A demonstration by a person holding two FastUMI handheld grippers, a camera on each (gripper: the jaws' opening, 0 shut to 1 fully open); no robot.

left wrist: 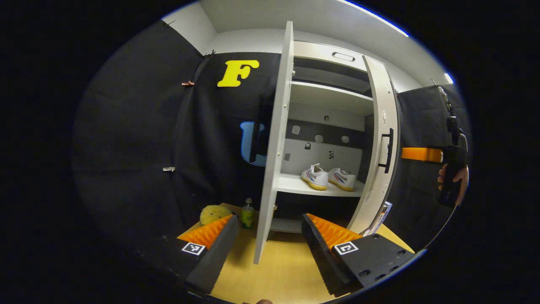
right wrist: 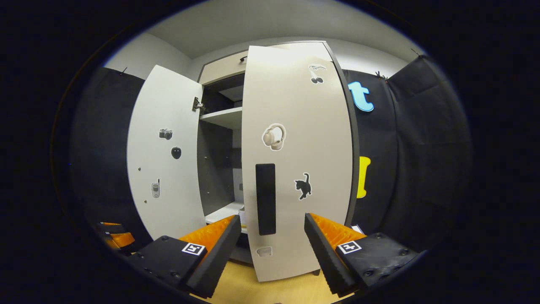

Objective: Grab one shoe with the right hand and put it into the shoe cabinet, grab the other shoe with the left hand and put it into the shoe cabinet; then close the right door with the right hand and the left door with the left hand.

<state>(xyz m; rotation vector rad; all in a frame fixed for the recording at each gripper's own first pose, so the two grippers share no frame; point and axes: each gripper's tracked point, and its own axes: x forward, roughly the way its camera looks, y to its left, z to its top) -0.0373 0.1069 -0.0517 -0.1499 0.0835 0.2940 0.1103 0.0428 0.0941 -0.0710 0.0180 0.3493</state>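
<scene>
Two white shoes (left wrist: 315, 176) (left wrist: 342, 179) stand side by side on the middle shelf (left wrist: 295, 185) of the white shoe cabinet. Both doors are open. In the left gripper view the left door (left wrist: 272, 160) is seen edge-on just ahead of my open, empty left gripper (left wrist: 270, 238), and the right door (left wrist: 379, 147) swings out at the right. A hand holds the right gripper (left wrist: 453, 169) beyond that door. In the right gripper view my right gripper (right wrist: 272, 238) is open and empty, facing the right door's outer face (right wrist: 312, 139) close to its black handle (right wrist: 265, 198). The left door (right wrist: 164, 156) hangs open behind.
A yellow round object (left wrist: 213, 213) and a small green bottle (left wrist: 247, 214) sit on the wooden surface (left wrist: 278, 270) left of the cabinet. A thin box (left wrist: 382, 217) leans by the right door's foot. The left gripper (right wrist: 114, 238) shows low at the left in the right gripper view.
</scene>
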